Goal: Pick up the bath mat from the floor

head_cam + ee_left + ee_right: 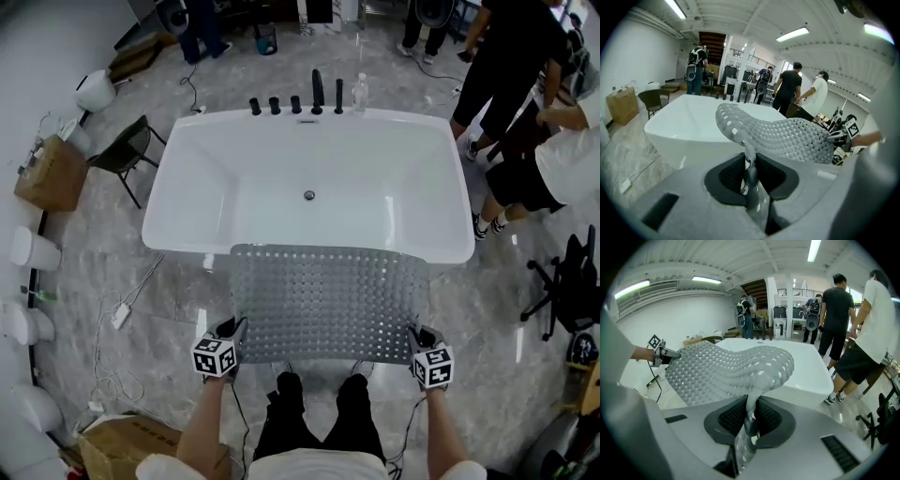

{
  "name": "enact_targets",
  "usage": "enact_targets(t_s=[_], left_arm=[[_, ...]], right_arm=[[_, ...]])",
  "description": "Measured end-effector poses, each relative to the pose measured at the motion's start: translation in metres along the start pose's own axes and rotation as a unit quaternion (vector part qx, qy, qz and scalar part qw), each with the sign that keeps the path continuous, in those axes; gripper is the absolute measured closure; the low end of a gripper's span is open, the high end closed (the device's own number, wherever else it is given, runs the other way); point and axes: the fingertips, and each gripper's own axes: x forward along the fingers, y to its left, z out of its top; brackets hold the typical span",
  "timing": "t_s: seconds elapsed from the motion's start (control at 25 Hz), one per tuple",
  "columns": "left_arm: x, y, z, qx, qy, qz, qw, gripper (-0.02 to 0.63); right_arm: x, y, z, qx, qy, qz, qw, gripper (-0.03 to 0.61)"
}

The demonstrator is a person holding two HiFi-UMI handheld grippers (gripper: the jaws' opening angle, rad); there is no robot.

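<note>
A grey perforated bath mat (pixel 328 300) hangs stretched between my two grippers, lifted off the floor in front of a white bathtub (pixel 309 178). My left gripper (pixel 230 339) is shut on the mat's near left corner. My right gripper (pixel 419 343) is shut on its near right corner. In the left gripper view the bath mat (pixel 787 136) edge is pinched between the dark pads (pixel 731 176) and arches away. The right gripper view shows the bath mat (pixel 722 369) clamped in the same way, with the left gripper (pixel 663 355) at its far corner.
Black taps (pixel 295 101) and a bottle (pixel 360 92) line the tub's far rim. A black chair (pixel 127 150), a paper bag (pixel 49 173) and floor cables (pixel 117 319) lie to the left. People (pixel 525 112) stand at the right. A cardboard box (pixel 117 445) sits near my feet.
</note>
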Motion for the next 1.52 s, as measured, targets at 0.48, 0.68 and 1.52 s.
enact_targets(t_s=[0.48,0.68,1.52], left_arm=[[-0.089,-0.016,0.143,0.050,-0.115,-0.007,0.9921,0.540],[-0.121,-0.038,0.213,0.089,-0.176,-0.019,0.9802,0.540],[-0.236,-0.076,0.322,0.144,-0.296,-0.022,0.9441,0.541]], right_arm=[[-0.107,-0.016,0.147,-0.056,-0.131,-0.045,0.989,0.535],[-0.146,-0.028,0.190,-0.053,-0.191,-0.061,0.978,0.535],[-0.254,-0.008,0.306,-0.065,-0.342,-0.085,0.934,0.537]])
